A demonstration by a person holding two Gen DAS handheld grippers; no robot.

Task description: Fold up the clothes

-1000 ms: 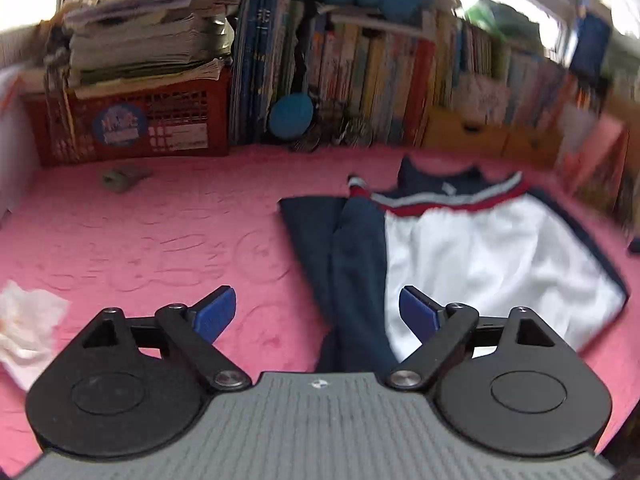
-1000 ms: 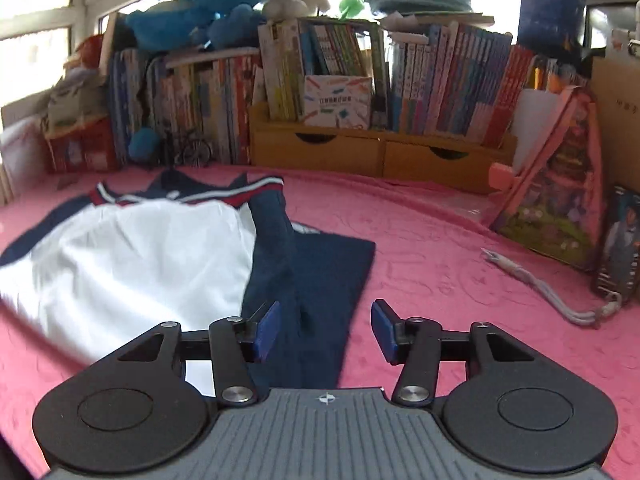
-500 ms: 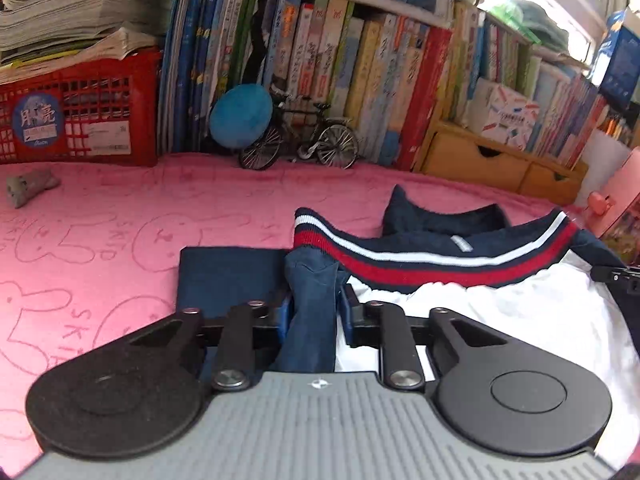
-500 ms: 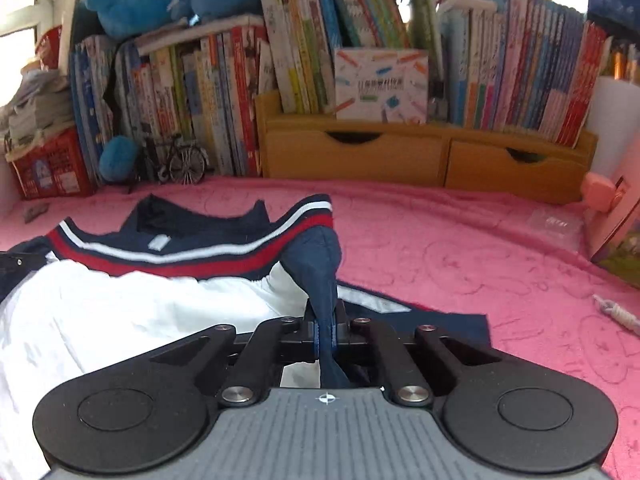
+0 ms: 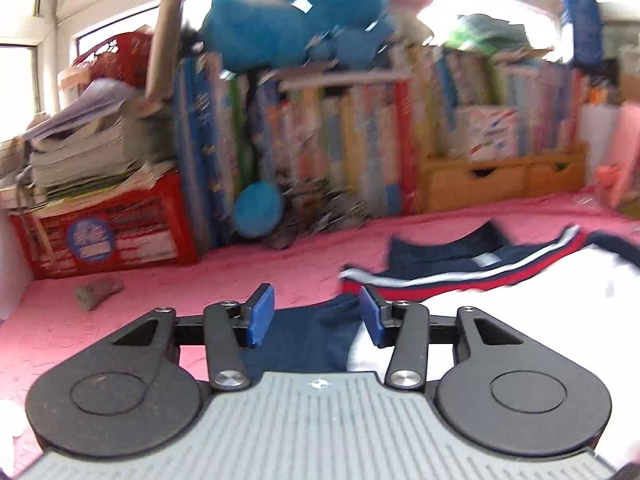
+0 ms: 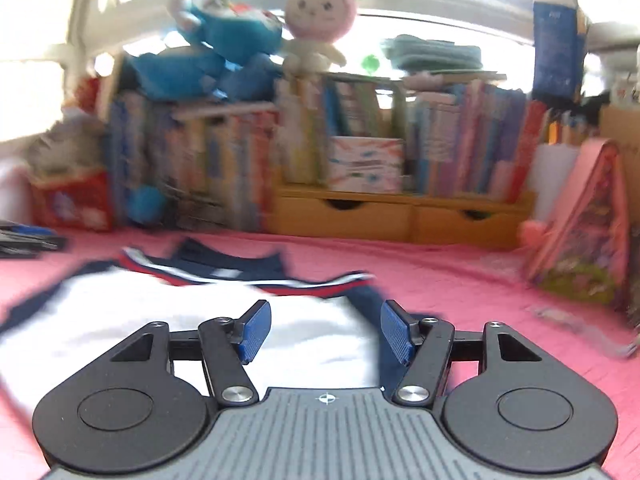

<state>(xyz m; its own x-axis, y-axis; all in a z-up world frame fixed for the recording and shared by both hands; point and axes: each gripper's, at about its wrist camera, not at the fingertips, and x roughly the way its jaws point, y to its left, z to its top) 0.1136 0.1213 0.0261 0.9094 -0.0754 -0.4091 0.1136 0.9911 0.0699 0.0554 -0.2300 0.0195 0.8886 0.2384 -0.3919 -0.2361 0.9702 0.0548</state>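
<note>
A white shirt (image 6: 312, 332) with navy sleeves and a red-and-white striped collar band (image 5: 480, 272) lies flat on the pink mat. My left gripper (image 5: 316, 316) hovers over its navy sleeve (image 5: 316, 340); the jaws are opening and the pads no longer press the cloth. My right gripper (image 6: 325, 330) is over the white body near the other navy sleeve (image 6: 378, 312); its jaws are opening too, with nothing pinched between them. Both views are blurred by motion.
The pink mat (image 5: 200, 280) is bordered at the back by books (image 6: 460, 152), a wooden drawer unit (image 6: 400, 216), a red crate (image 5: 108, 224) with papers and plush toys (image 5: 296, 16). A small grey object (image 5: 96, 292) lies on the left, a pink bag (image 6: 580, 232) on the right.
Half a second ago both grippers were shut on the navy sleeves; now both have let go and opened. Both cameras have pulled back from the shirt, and the sleeves lie on the garment.
</note>
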